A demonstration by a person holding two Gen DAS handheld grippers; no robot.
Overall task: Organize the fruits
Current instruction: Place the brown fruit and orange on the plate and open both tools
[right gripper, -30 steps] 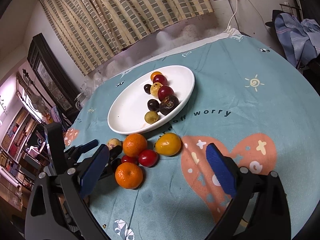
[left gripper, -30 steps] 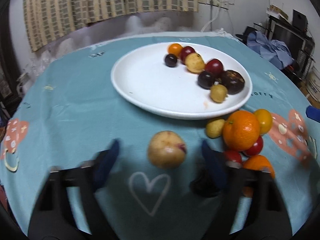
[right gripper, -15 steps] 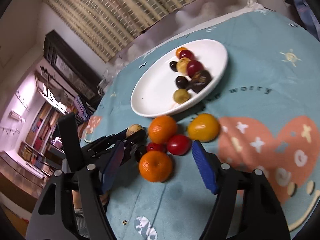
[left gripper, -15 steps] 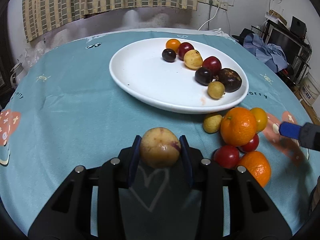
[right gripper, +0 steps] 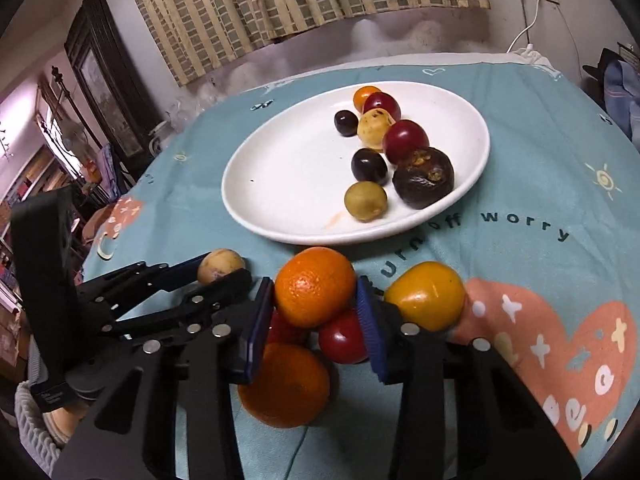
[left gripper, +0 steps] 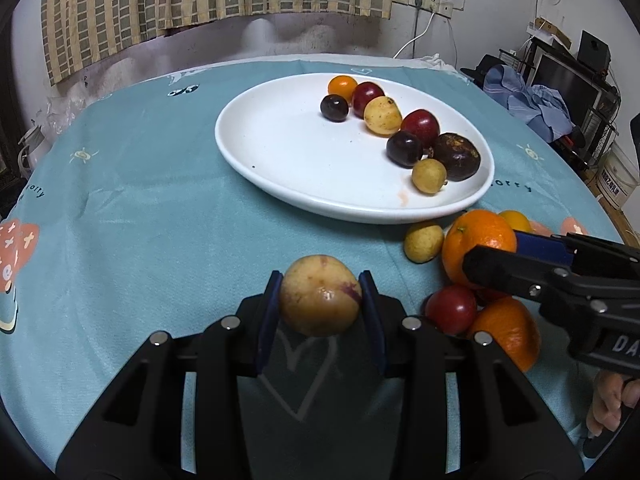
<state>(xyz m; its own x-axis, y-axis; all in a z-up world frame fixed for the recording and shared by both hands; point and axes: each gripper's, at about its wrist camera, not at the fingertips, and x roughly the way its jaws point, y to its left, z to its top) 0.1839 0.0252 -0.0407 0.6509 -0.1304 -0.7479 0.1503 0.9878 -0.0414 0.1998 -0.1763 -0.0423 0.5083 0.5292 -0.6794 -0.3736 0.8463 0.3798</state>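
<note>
Left tongs low in centre frame, pinching a pale yellow fruit between blue pads, just short of the white plate. Right tongs closing round an orange, pads at either side of it (contact looks made on both). Below it, lower centre: a second orange and a red fruit; at right, a yellow-orange fruit. Plate in upper centre on the teal-clothed bench, bearing eight small fruits along its right half.
</note>
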